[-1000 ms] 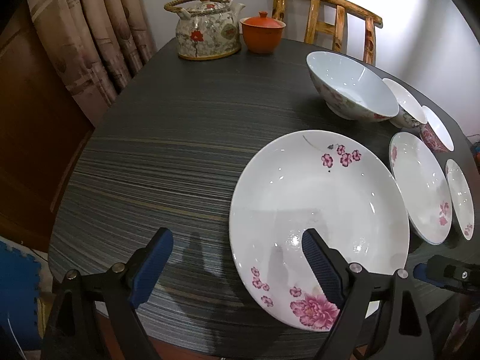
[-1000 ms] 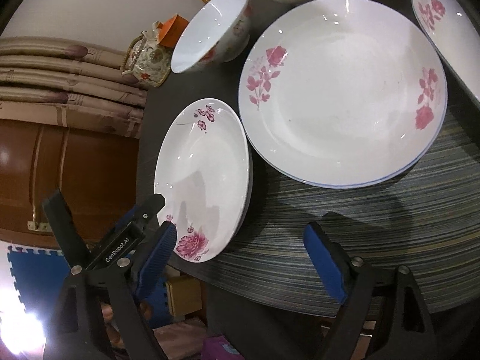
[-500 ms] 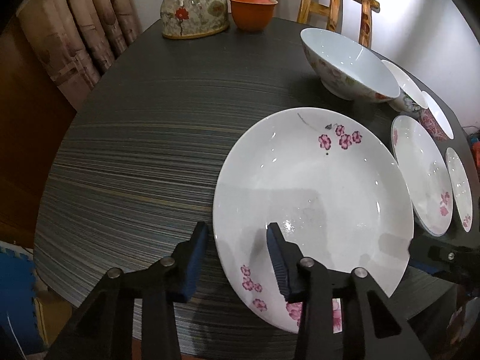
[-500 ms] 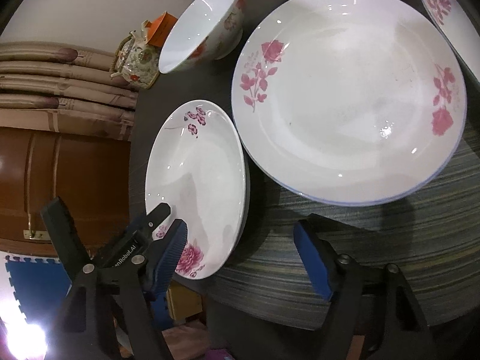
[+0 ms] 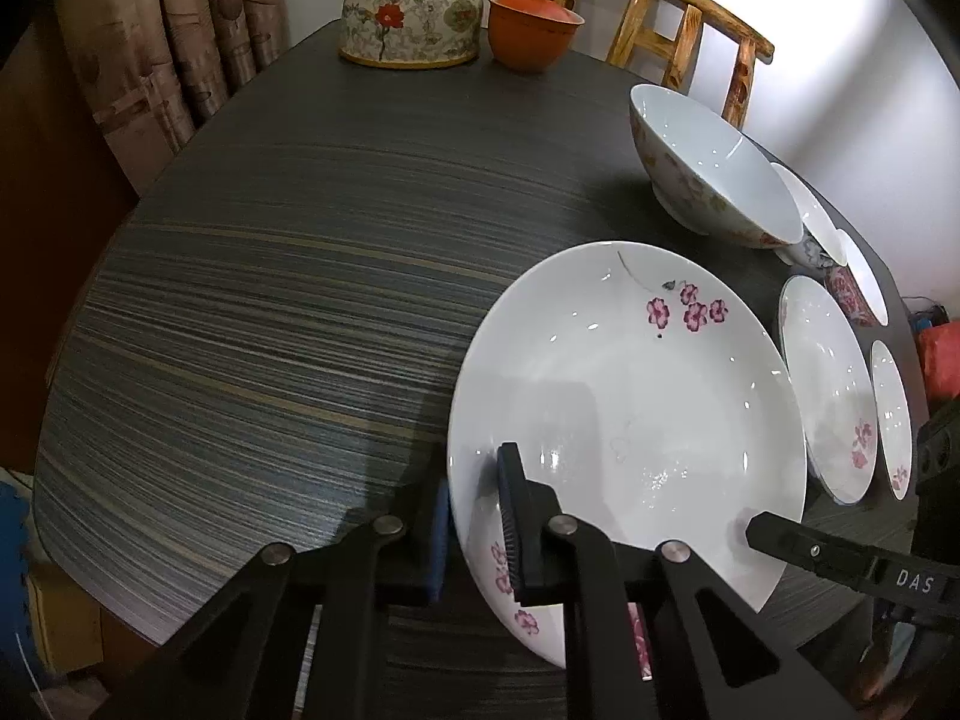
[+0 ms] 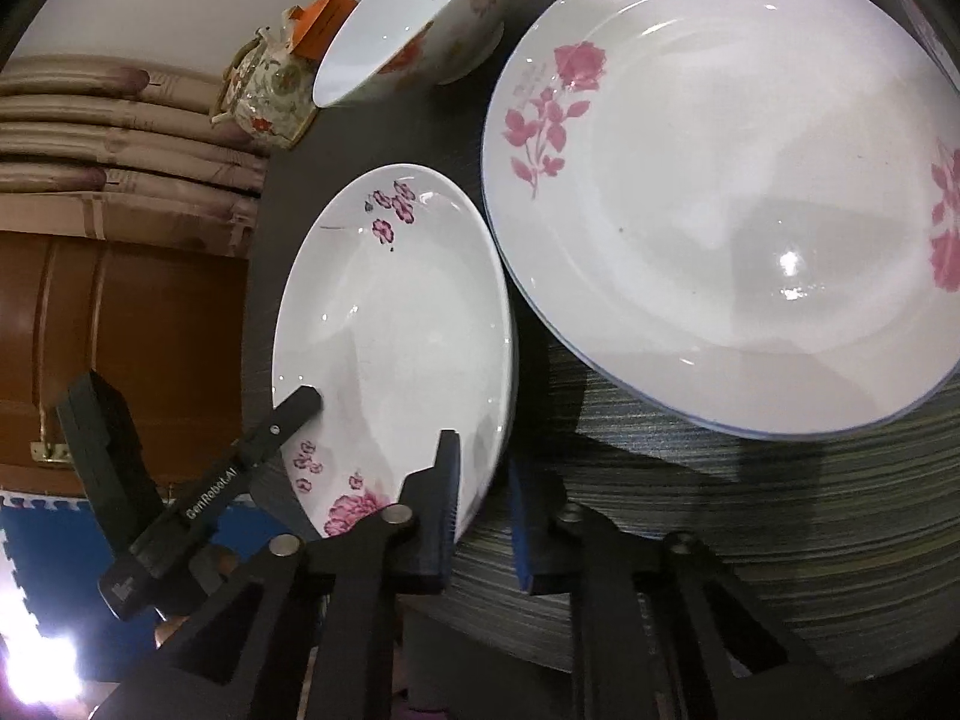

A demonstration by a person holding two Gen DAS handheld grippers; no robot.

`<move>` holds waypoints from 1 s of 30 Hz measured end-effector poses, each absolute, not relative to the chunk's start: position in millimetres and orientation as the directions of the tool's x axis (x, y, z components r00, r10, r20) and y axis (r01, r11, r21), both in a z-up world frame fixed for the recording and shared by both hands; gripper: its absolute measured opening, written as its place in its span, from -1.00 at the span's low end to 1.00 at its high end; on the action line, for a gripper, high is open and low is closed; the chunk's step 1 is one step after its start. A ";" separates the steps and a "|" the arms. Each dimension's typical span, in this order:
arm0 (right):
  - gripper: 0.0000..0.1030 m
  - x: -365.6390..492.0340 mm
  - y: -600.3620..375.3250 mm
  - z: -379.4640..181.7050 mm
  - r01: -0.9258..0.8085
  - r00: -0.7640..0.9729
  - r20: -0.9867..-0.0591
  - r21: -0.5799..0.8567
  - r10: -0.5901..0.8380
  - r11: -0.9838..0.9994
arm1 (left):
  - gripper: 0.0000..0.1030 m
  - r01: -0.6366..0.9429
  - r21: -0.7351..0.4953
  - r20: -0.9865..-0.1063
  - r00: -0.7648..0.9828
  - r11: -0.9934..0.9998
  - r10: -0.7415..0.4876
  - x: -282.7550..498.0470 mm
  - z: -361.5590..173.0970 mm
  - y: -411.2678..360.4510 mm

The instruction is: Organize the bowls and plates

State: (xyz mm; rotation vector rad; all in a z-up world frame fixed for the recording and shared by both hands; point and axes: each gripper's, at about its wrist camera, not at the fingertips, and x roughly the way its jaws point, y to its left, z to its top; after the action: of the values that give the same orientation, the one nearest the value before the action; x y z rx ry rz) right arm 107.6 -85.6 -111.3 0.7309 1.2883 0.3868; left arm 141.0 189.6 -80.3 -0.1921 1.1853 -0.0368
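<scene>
On the dark striped table, the left gripper was closing on the near rim of the glossy white plum-blossom plate, one pad hidden under the rim, while the right gripper stood clamped on the same plate's opposite edge, beside a larger rose-printed plate.

Read "DAS" in white on the right gripper finger at lower right; read "GenRobot.AI" along the left gripper finger at lower left.
</scene>
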 end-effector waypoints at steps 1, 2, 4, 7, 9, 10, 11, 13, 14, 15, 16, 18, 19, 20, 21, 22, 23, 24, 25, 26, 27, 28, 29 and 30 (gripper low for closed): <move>-0.74 107.1 -85.3 -111.7 0.128 0.259 -0.724 0.682 0.639 0.720 | -0.72 -0.073 -0.163 -0.917 0.380 0.984 -0.123 140.9 -80.3 189.8; -0.74 107.3 -83.7 -110.7 0.119 0.260 -0.726 0.678 0.636 0.725 | -0.72 -0.081 -0.161 -0.917 0.380 0.984 -0.119 141.3 -80.5 191.8; -0.73 108.0 -80.6 -109.6 0.102 0.261 -0.727 0.675 0.635 0.731 | -0.72 -0.094 -0.162 -0.917 0.382 0.982 -0.115 140.1 -81.4 194.0; -0.73 109.6 -77.2 -111.6 0.084 0.257 -0.719 0.682 0.646 0.726 | -0.72 -0.123 -0.163 -0.917 0.385 0.979 -0.105 140.8 -80.0 200.7; -0.73 112.6 -70.6 -109.0 0.060 0.254 -0.719 0.679 0.647 0.731 | -0.72 -0.146 -0.168 -0.917 0.386 0.975 -0.101 140.1 -79.7 208.2; -0.72 113.9 -67.8 -108.0 0.049 0.253 -0.716 0.682 0.651 0.730 | -0.72 -0.157 -0.169 -0.917 0.387 0.973 -0.097 140.5 -79.4 211.7; -0.72 115.4 -64.8 -106.8 0.041 0.250 -0.714 0.682 0.653 0.730 | -0.72 -0.168 -0.168 -0.917 0.388 0.971 -0.092 140.4 -79.0 215.5; -0.72 118.2 -58.1 -106.0 0.028 0.244 -0.714 0.682 0.657 0.731 | -0.72 -0.191 -0.173 -0.917 0.389 0.966 -0.088 139.5 -78.2 226.4; -0.72 120.5 -54.3 -105.6 0.022 0.243 -0.712 0.683 0.659 0.730 | -0.72 -0.202 -0.176 -0.917 0.389 0.963 -0.086 139.7 -78.4 230.5; -0.72 123.0 -49.4 -104.3 0.011 0.242 -0.712 0.681 0.659 0.732 | -0.73 -0.214 -0.178 -0.917 0.390 0.960 -0.083 139.8 -78.5 234.6; -0.72 124.3 -45.8 -103.5 0.007 0.242 -0.712 0.681 0.659 0.732 | -0.73 -0.222 -0.179 -0.917 0.391 0.958 -0.081 140.6 -78.1 238.3; -0.72 127.3 -39.7 -103.1 -0.001 0.240 -0.709 0.683 0.663 0.731 | -0.73 -0.232 -0.174 -0.916 0.394 0.957 -0.071 142.3 -77.8 242.3; -0.72 128.1 -38.8 -103.9 -0.006 0.239 -0.709 0.682 0.664 0.731 | -0.73 -0.238 -0.175 -0.916 0.395 0.955 -0.069 142.8 -78.1 244.0; -0.72 129.7 -36.6 -103.9 -0.011 0.239 -0.710 0.681 0.663 0.733 | -0.73 -0.243 -0.177 -0.916 0.396 0.954 -0.069 143.1 -78.6 245.0; -0.72 131.4 -33.9 -104.1 -0.015 0.240 -0.711 0.679 0.661 0.734 | -0.73 -0.247 -0.178 -0.915 0.397 0.953 -0.068 143.7 -78.8 244.9; -0.72 132.0 -33.4 -104.4 -0.016 0.239 -0.711 0.679 0.662 0.734 | -0.73 -0.249 -0.177 -0.915 0.399 0.952 -0.065 141.7 -78.9 247.3; -0.72 132.4 -32.9 -105.0 -0.018 0.240 -0.711 0.678 0.661 0.735 | -0.73 -0.253 -0.173 -0.914 0.401 0.952 -0.060 140.9 -79.6 247.6; -0.72 133.2 -31.3 -104.6 -0.023 0.241 -0.713 0.674 0.659 0.738 | -0.73 -0.258 -0.172 -0.913 0.403 0.951 -0.055 140.6 -79.9 248.7; -0.72 134.3 -30.3 -104.3 -0.028 0.242 -0.715 0.670 0.655 0.742 | -0.73 -0.262 -0.168 -0.913 0.406 0.950 -0.049 140.4 -80.2 249.3; -0.72 134.9 -28.5 -104.2 -0.034 0.243 -0.718 0.666 0.653 0.745 | -0.73 -0.263 -0.165 -0.912 0.407 0.951 -0.046 140.4 -80.1 249.4; -0.72 134.9 -27.1 -103.8 -0.037 0.243 -0.719 0.663 0.651 0.747 | -0.72 -0.265 -0.162 -0.912 0.408 0.951 -0.041 139.9 -80.1 249.7; -0.72 135.2 -25.5 -103.9 -0.041 0.242 -0.721 0.661 0.649 0.749 | -0.72 -0.268 -0.159 -0.912 0.408 0.950 -0.037 140.1 -80.3 248.5; -0.72 135.8 -24.0 -104.5 -0.042 0.241 -0.723 0.659 0.648 0.751 | -0.72 -0.267 -0.148 -0.912 0.410 0.952 -0.027 139.6 -79.9 246.9; -0.71 135.8 -22.8 -106.2 -0.042 0.238 -0.725 0.658 0.647 0.752 | -0.70 -0.260 -0.128 -0.913 0.408 0.957 -0.011 141.4 -79.8 243.0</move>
State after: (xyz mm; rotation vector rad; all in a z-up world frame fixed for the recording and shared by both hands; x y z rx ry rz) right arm 135.8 -22.8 -106.2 0.5802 1.2545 0.5095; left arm 141.4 243.0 -79.8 -0.2670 1.1435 0.1593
